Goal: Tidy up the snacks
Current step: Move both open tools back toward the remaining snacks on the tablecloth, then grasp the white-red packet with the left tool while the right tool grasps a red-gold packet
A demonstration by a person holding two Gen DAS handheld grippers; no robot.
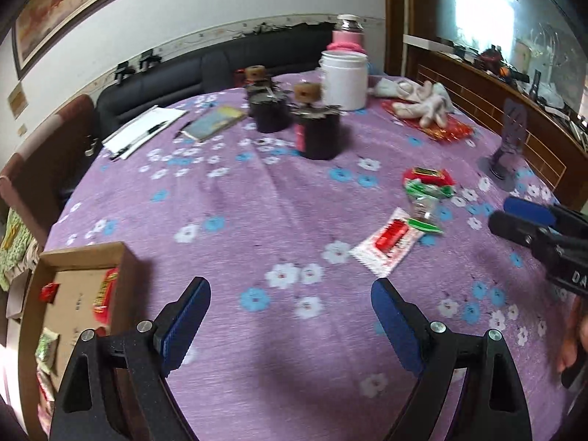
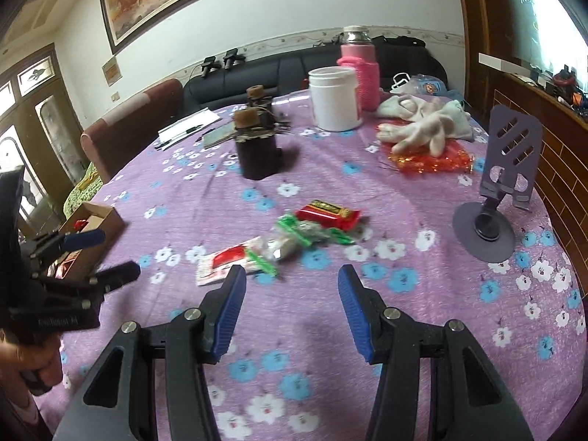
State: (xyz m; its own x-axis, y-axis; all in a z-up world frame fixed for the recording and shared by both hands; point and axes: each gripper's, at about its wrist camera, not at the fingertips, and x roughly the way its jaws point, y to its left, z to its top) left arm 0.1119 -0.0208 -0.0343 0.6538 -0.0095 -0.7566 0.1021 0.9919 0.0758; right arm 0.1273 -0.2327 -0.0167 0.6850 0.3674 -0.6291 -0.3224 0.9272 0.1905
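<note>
A: Left wrist view: left hand-held gripper (image 1: 290, 305) spread wide, empty, above the desk (image 1: 235, 205); cardboard box (image 1: 79, 257) at left holds several snacks. Likely between picks.

B: Right wrist view: right hand-held gripper (image 2: 292, 279) wide, empty, near the white-red packet (image 2: 229, 259), which touches the green-sealed pack (image 2: 305, 233) and red bar (image 2: 327, 215). Next: close on one.

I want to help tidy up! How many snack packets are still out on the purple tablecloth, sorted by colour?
Red packet with gold writing: 1
Clear packets with green ends: 2, possibly more, they overlap
White packet with red middle: 1
Total: about 4 still out on the tablecloth; others already lie in the cardboard box.
</note>
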